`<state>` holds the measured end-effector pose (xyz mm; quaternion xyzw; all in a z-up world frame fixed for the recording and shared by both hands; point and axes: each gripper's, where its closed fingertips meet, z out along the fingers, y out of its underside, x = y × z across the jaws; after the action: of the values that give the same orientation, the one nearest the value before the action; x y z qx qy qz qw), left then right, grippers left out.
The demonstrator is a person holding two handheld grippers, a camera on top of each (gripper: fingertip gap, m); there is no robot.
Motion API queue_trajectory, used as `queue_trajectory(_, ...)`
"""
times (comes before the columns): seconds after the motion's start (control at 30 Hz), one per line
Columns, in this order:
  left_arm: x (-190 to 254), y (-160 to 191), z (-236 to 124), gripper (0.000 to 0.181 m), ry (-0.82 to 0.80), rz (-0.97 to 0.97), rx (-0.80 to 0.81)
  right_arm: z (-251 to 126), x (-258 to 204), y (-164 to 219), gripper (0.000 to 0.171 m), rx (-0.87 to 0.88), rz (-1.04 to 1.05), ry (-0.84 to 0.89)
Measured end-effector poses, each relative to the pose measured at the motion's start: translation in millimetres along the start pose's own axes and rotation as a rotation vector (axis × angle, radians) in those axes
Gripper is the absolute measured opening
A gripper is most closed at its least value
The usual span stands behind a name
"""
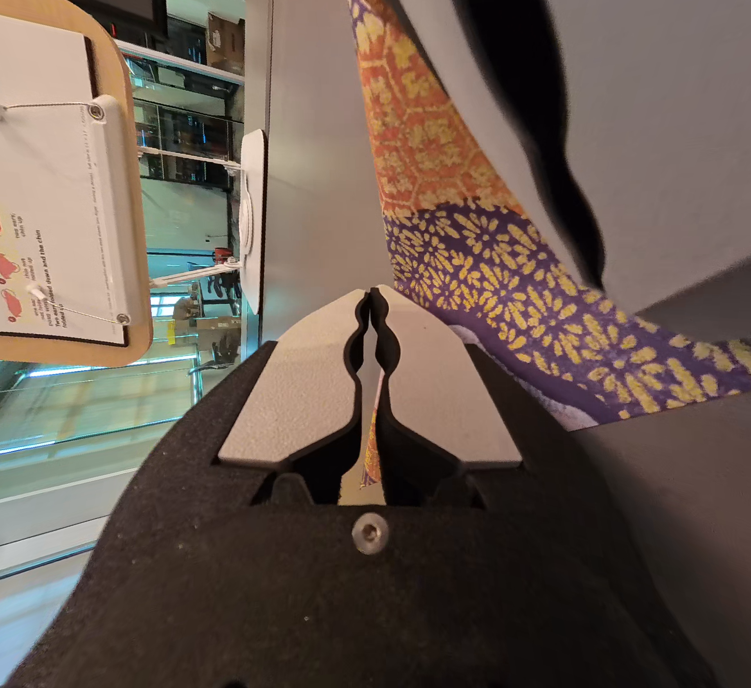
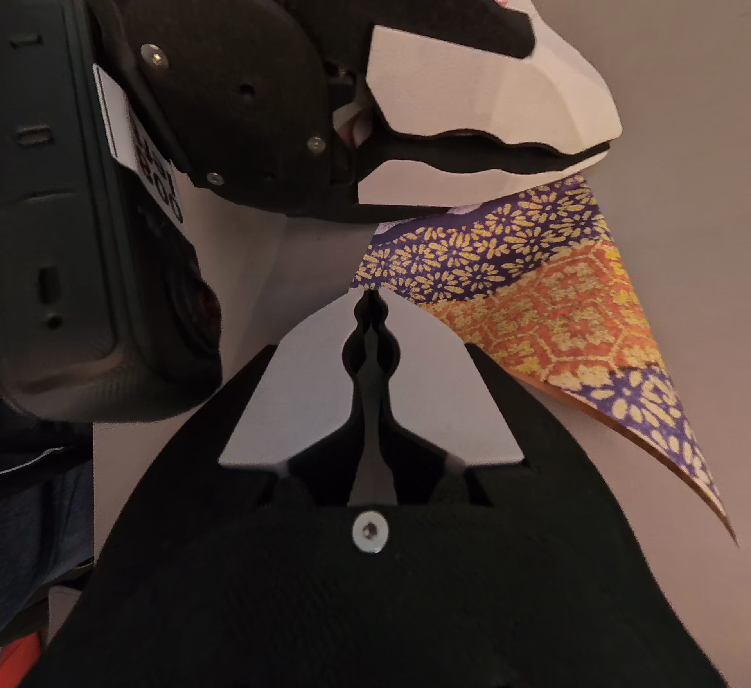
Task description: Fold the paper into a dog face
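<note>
The paper (image 1: pixel 487 282) is patterned purple, orange and yellow and folded into a triangle (image 2: pixel 548 302). It is lifted off the grey table (image 2: pixel 670 58). My left gripper (image 1: pixel 370 292) is shut on it; a strip of the paper shows between its jaws. In the right wrist view the left gripper (image 2: pixel 605 152) sits above the paper's upper corner. My right gripper (image 2: pixel 370 294) is shut, with its tips at the paper's left edge. I cannot tell whether paper is between them. It shows blurred at the top right of the left wrist view (image 1: pixel 599 284).
A wooden board (image 1: pixel 134 221) holding a printed instruction sheet (image 1: pixel 61 180) stands at the left. A white stand (image 1: pixel 254 221) sits beyond the table (image 1: pixel 317 140). The left gripper's black camera body (image 2: pixel 61 221) fills the left of the right wrist view. There is about 10 cm between the tips of the two grippers. Both grippers' tips are roughly 7 cm from the triangle (image 2: pixel 548 302). Seen from the left wrist view (image 1: pixel 397 152) as well.
</note>
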<state>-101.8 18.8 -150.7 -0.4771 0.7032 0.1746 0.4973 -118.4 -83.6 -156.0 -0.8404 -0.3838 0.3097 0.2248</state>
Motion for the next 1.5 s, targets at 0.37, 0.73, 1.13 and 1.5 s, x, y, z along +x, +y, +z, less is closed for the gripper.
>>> queue_trajectory(0.37, -5.6, 12.0, 1.3, 0.000, -0.052, 0.055, -0.018, 0.0, 0.3, -0.1, 0.004, 0.002, 0.017, -0.004)
queue_trajectory(0.73, -9.5, 20.3, 1.8, 0.000, -0.073, 0.086, -0.026, 0.1, 1.0, -0.1, 0.003, -0.001, 0.045, -0.020)
queue_trajectory(1.13, -17.7, 44.3, 3.1, 0.000, -0.100, 0.080, -0.075, 0.1, 1.7, 0.0, 0.003, -0.005, 0.076, -0.040)
queue_trajectory(1.5, -25.6, 57.8, 1.8, 0.000, -0.151, 0.089, -0.109, 0.0, 2.1, -0.1, 0.003, -0.005, 0.089, -0.048)
